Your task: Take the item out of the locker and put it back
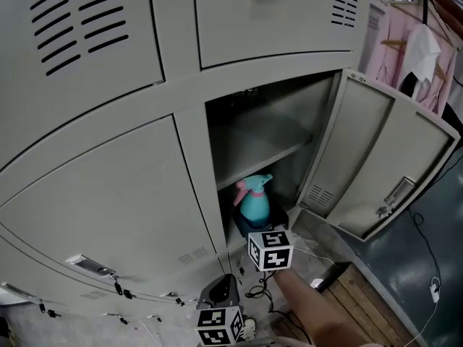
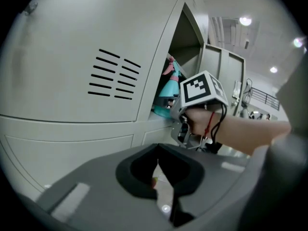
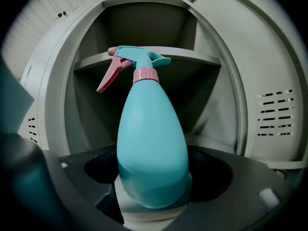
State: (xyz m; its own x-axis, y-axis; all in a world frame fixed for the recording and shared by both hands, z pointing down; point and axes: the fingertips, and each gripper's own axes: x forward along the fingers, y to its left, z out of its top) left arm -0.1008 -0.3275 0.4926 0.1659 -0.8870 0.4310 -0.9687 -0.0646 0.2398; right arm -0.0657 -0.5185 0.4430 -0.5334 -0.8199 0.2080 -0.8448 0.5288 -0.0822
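Observation:
A teal spray bottle (image 1: 254, 199) with a pink trigger stands upright at the mouth of the open locker (image 1: 257, 132), below its shelf (image 1: 264, 150). My right gripper (image 1: 270, 249) is shut on the bottle's (image 3: 152, 143) wide lower body, and the trigger points left in the right gripper view. The right gripper's jaws (image 3: 153, 198) are mostly hidden behind the bottle. My left gripper (image 1: 221, 325) hangs low in front of the closed locker doors, away from the bottle. Its jaws (image 2: 158, 170) are shut with nothing between them. From there I see the bottle (image 2: 168, 88) and the right gripper (image 2: 199, 93).
The locker door (image 1: 383, 157) is swung open to the right. Closed grey lockers (image 1: 108, 194) fill the left and top. Clothes on hangers (image 1: 423, 49) hang at the upper right. Cables (image 1: 427, 266) lie on the floor beside wooden boards (image 1: 362, 295).

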